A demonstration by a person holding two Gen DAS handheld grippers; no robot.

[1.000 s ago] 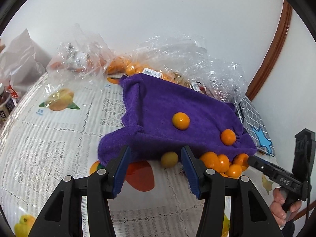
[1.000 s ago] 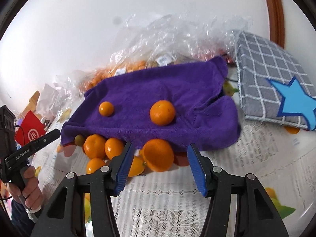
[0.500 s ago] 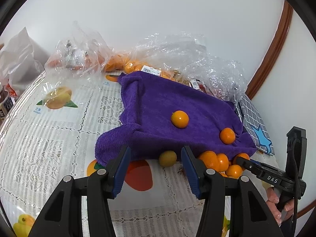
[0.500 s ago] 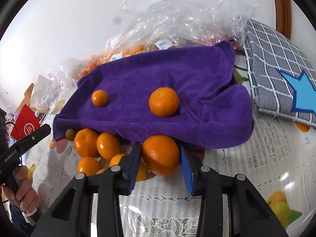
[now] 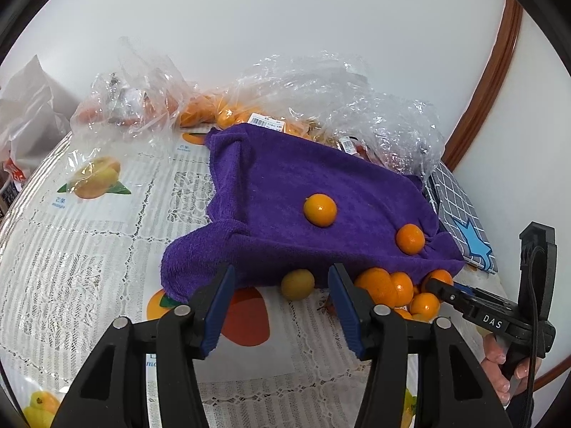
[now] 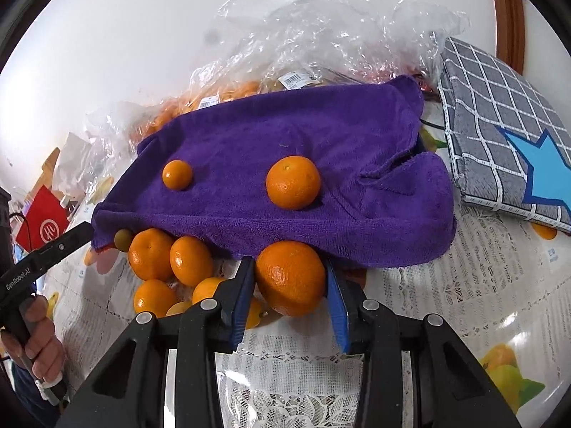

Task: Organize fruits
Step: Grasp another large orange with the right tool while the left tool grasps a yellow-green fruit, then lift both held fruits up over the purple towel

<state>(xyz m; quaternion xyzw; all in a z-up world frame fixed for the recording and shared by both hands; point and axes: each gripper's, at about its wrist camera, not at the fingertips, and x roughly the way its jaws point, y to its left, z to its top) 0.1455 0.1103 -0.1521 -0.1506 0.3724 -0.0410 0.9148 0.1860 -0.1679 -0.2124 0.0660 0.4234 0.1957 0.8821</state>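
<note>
**Right gripper clamps its first big orange, most fruit still unsorted**

Our left gripper (image 5: 281,287) hangs wide and empty above the tablecloth (image 5: 89,267), its blue pads either side of a small greenish fruit (image 5: 297,284) that lies at the near edge of the purple towel (image 5: 303,192), not touching it. Two fruits already sit on that towel: a small orange (image 6: 177,174) to the left and a medium orange (image 6: 293,182) further right. Below the towel's front edge a loose cluster of oranges (image 6: 167,256) waits on the cloth. To the right of it, our right gripper (image 6: 289,285) has its pads pressed against a large orange (image 6: 291,278), which rests at the towel's hem. We judge the job barely begun: two placed, one in the grip, the heap and the greenish fruit left, and more oranges in the plastic bags (image 5: 321,92) behind
</note>
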